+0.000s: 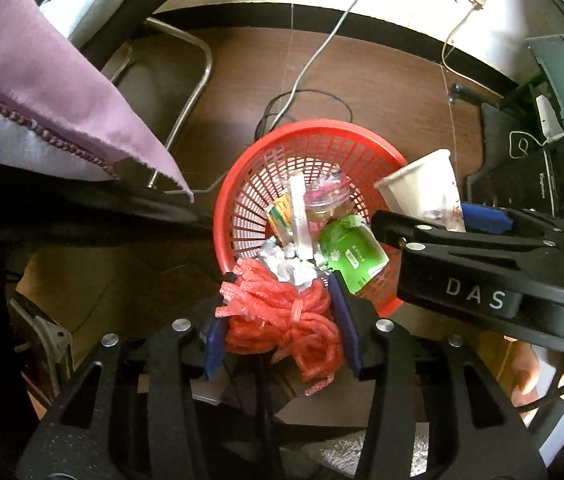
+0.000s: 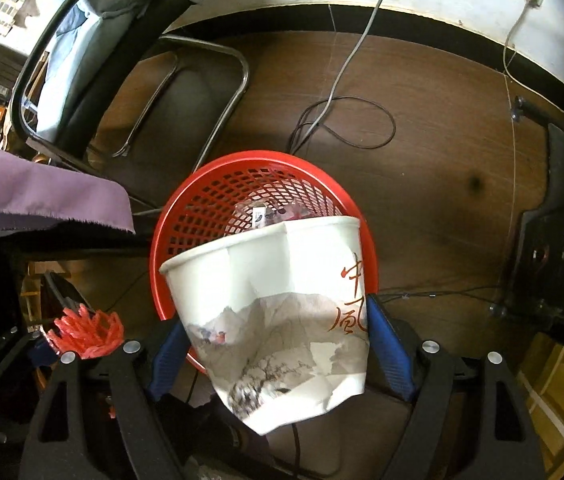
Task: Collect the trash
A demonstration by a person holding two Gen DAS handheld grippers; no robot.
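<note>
Rt wrist: wood floor (cables).

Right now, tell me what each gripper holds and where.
Left gripper: red foam netting bundle, pinched across its middle. Right gripper: crumpled paper cup, squeezed at its lower sides.

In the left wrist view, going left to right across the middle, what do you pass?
Purple cloth → red basket → green packet inside it → white paper cup, held by the right claw.
</note>
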